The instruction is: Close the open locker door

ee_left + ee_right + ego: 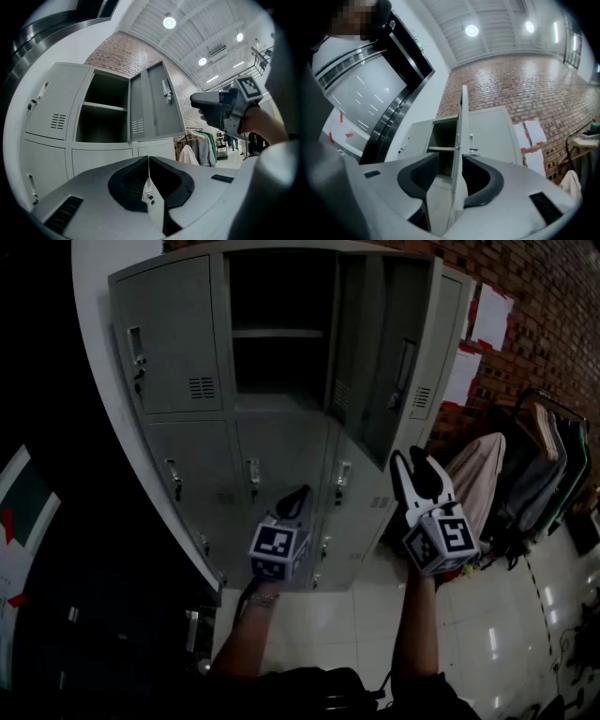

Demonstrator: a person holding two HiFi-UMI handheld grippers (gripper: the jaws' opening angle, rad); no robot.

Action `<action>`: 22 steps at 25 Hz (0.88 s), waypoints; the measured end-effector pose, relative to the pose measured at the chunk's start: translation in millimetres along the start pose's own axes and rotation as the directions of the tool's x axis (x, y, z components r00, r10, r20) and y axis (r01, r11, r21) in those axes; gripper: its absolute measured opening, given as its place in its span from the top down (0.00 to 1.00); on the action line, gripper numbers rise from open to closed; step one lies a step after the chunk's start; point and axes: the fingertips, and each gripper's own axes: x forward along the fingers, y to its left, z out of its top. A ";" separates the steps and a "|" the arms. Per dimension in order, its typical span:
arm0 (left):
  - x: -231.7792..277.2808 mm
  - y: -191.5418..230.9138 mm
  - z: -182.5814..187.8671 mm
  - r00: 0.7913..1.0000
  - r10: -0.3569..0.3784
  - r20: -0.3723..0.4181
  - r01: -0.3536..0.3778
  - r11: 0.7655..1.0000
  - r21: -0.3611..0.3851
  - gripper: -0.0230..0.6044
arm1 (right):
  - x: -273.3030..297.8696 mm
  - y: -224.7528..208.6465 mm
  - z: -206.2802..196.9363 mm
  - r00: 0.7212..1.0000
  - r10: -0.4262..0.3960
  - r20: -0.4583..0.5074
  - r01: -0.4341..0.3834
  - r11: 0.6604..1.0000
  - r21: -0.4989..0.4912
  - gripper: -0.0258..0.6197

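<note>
A grey locker bank [187, 456] stands ahead. Its top middle compartment [279, 334] gapes, and its open door [380, 362] is swung out to the right. My right gripper [410, 460] is raised just below and right of that door's lower corner, jaws open. In the right gripper view the open door [461, 122] is seen edge-on, lined up with the gap of the right gripper [450, 155], and the pads do not press on it. My left gripper [295, 500] hangs lower, before the middle row, shut and empty. The left gripper view shows the left gripper [149, 158], the open door [157, 101] and the right gripper [220, 110].
A clothes rack [534, 465] with hanging garments stands to the right of the lockers. White papers [489, 317] are stuck on the brick wall. A dark wall or panel [56, 427] fills the left side. Pale tiled floor [506, 615] lies below.
</note>
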 end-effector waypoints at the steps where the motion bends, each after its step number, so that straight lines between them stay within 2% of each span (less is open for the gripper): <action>1: -2.7 0.9 -1.1 1.000 0.004 -0.006 -0.004 1.000 -0.002 0.96 | 1.1 -8.9 2.4 1.000 -0.022 -0.008 0.022 1.000 -0.006 0.71; 3: -6.8 2.8 -3.0 1.000 0.011 -0.016 -0.011 1.000 -0.005 0.96 | 5.9 -23.0 1.6 0.998 -0.045 -0.043 0.044 0.999 -0.019 0.71; 6: -9.3 4.7 -4.0 1.000 0.019 -0.018 -0.019 1.000 -0.007 0.96 | 20.0 -25.8 -16.1 0.990 0.002 -0.138 -0.005 1.000 -0.024 0.71; 8: -10.7 5.5 -4.2 1.000 0.022 -0.019 -0.023 1.000 -0.007 0.96 | 28.1 -20.1 -28.9 0.984 0.036 -0.175 -0.039 0.999 -0.014 0.71; 11: -12.7 6.0 -4.1 0.999 0.026 -0.020 -0.026 1.000 -0.005 0.96 | 36.0 -12.6 -44.5 0.975 0.044 -0.216 -0.050 0.998 -0.022 0.71; 16: -19.1 13.7 -6.5 0.999 0.042 -0.026 -0.042 0.999 -0.004 0.96 | 42.7 8.0 -42.6 0.976 0.070 -0.205 -0.076 0.997 -0.022 0.69; 22: -31.9 27.0 -11.8 0.997 0.068 -0.037 -0.068 0.998 0.001 0.96 | 53.8 55.9 -41.7 0.968 0.171 -0.181 -0.174 0.985 0.004 0.69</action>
